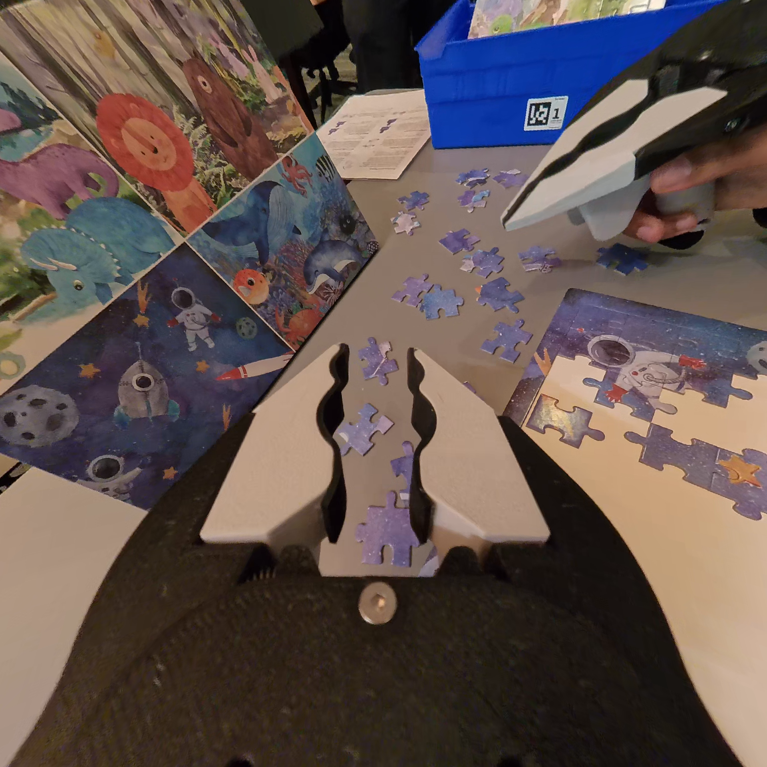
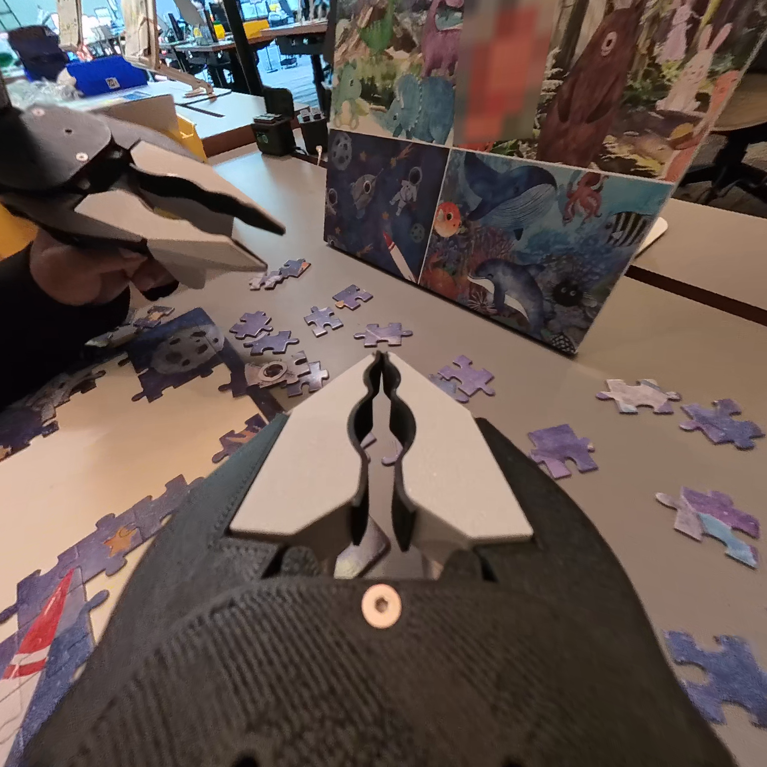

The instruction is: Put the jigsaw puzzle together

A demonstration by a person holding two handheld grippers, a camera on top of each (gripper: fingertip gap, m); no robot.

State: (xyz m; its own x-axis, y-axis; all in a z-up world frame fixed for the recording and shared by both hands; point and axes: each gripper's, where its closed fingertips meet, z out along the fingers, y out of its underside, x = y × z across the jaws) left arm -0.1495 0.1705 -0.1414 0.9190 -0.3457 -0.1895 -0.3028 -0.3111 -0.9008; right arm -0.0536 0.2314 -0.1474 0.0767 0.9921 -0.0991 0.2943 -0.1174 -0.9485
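The left tongs (image 1: 377,352) hover part open and empty over loose pieces (image 1: 375,361) on the desk (image 1: 415,257); the right tongs (image 2: 382,359) are closed, empty, beside the puzzle board (image 2: 103,436).

A blue bin (image 1: 519,79) and a printed paper sheet (image 1: 377,137) sit on the grey table (image 1: 415,257).

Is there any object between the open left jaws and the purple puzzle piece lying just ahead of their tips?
Nothing visible. The left gripper is open above the table, and the purple puzzle piece lies flat between its tips, uncovered and apart from neighbouring pieces.
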